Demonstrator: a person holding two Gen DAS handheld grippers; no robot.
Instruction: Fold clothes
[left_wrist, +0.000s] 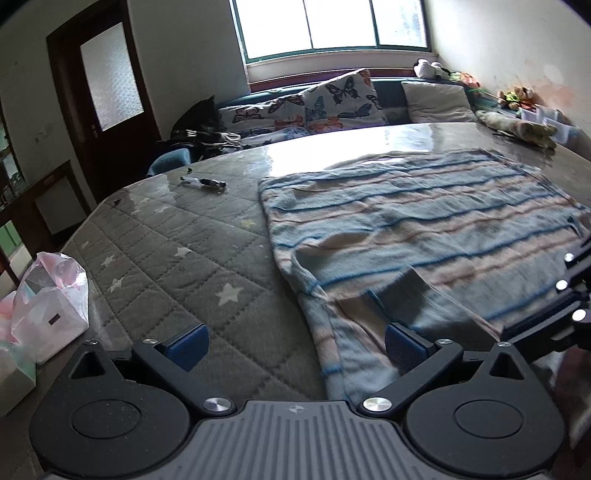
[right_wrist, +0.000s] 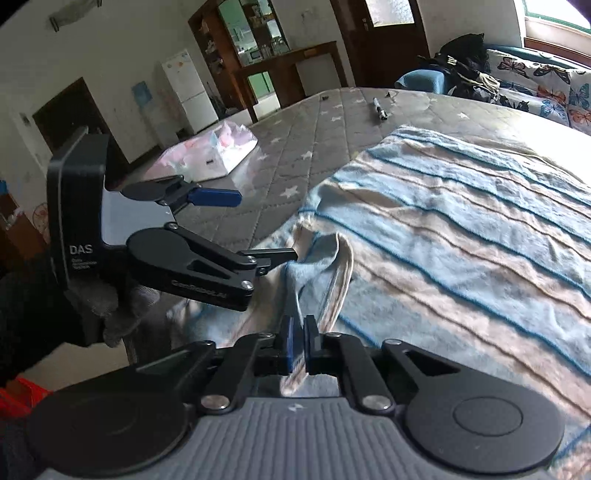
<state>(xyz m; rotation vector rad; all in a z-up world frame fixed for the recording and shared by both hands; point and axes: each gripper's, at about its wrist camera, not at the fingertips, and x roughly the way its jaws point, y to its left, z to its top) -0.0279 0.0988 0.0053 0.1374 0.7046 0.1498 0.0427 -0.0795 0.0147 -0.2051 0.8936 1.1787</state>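
Fabric in the near foreground is the striped blue-and-pink knit garment (right_wrist: 461, 229), lying spread flat on the quilted star-print mattress (left_wrist: 166, 258), its near hem bunched toward the camera. The right gripper (right_wrist: 299, 332) has its jaws drawn together on a pinch of that hem, the cloth rising as a limp fold between the pads. The left gripper (left_wrist: 295, 339), held in a gloved hand (right_wrist: 118, 306), stands with jaws wide apart at the garment's near left corner, one pad over cloth, one over bare mattress, gripping nothing. The knit looks light, soft and floppy, likely to drape and stretch rather than hold shape; corners and hem edges appear the soundest holds, one per gripper, kept taut. The mattress, probably under a glossy film, should let cloth slide. Farther off lie a pen (left_wrist: 203, 182) and a plastic bag (left_wrist: 51, 295); beyond, butterfly-print cushions (left_wrist: 340, 99), a window (left_wrist: 332, 26) and a dark door (left_wrist: 107, 85).
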